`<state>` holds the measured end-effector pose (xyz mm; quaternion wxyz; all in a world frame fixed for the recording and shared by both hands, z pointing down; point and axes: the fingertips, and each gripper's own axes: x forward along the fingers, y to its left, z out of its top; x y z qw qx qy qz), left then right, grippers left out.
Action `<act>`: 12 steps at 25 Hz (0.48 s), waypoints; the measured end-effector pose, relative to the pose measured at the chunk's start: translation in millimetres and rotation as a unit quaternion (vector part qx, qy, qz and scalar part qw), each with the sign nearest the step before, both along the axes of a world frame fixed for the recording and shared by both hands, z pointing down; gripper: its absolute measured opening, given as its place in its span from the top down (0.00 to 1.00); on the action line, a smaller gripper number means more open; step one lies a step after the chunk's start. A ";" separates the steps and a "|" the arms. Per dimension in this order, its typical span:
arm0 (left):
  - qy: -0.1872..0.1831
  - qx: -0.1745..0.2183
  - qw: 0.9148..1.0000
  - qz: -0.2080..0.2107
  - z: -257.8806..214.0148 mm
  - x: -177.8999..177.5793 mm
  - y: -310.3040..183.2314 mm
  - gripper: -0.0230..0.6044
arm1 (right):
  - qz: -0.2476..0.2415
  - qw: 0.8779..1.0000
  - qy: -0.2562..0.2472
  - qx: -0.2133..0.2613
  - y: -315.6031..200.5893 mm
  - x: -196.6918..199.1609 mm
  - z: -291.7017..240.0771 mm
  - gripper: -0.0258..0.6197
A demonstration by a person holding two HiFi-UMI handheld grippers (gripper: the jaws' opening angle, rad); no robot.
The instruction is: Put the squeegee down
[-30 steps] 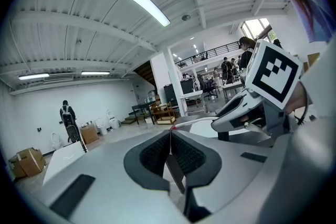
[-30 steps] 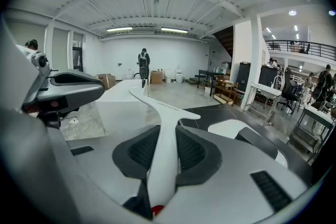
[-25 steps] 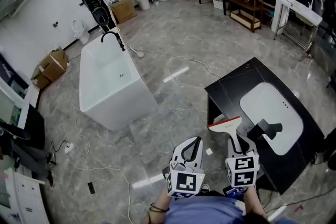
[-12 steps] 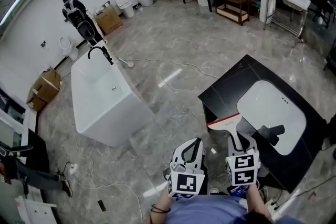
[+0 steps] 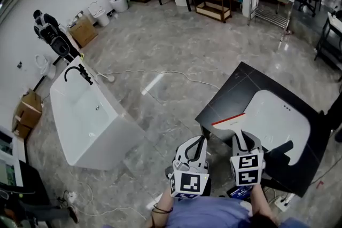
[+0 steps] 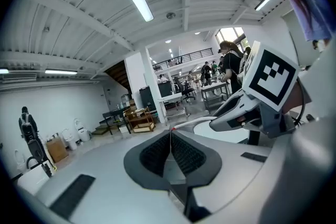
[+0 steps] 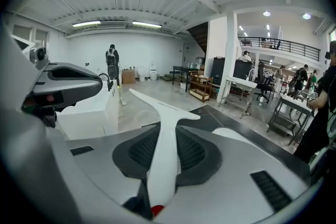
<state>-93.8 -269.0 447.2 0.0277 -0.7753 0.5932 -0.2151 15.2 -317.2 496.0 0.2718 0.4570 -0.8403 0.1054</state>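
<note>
A white squeegee (image 7: pixel 164 136) with a red-edged blade (image 5: pixel 228 120) is clamped by its handle in my right gripper (image 5: pixel 242 140), which is shut on it. The blade hangs over the near left corner of a black countertop (image 5: pixel 230 94) holding a white basin (image 5: pixel 278 115). In the right gripper view the handle runs forward between the dark pads (image 7: pixel 192 150) and the T-shaped head spreads ahead. My left gripper (image 5: pixel 196 148) sits just left of the right one, over the floor; its pads (image 6: pixel 157 153) meet with nothing between them.
A black faucet (image 5: pixel 282 149) lies on the basin's near side. A white bathtub (image 5: pixel 85 120) with a black tap stands to the left. A cable (image 5: pixel 176 75) trails over the marble floor. Toilets, boxes, shelving and tables line the far wall.
The view has swung, so the tub and countertop sit further left and lower in frame. Both grippers moved along together; the squeegee blade now reaches over the countertop's corner.
</note>
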 end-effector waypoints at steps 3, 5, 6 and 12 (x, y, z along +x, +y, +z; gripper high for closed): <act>0.006 -0.003 1.000 0.030 2.8 -8.8 -29.3 0.93 | 0.028 1.000 0.009 -0.008 -23.3 -7.7 5.4 0.82; 0.008 -0.007 0.999 0.050 7.6 -13.6 -47.4 0.93 | 0.047 0.999 0.014 -0.016 -35.9 -10.2 11.7 0.82; 0.008 -0.008 0.998 0.058 9.5 -15.6 -55.8 0.93 | 0.055 0.998 0.015 -0.021 -41.2 -11.3 14.7 0.82; 0.021 -0.009 0.994 0.104 16.5 -15.9 -95.3 0.93 | 0.097 0.994 0.022 -0.040 -69.9 -10.4 34.5 0.82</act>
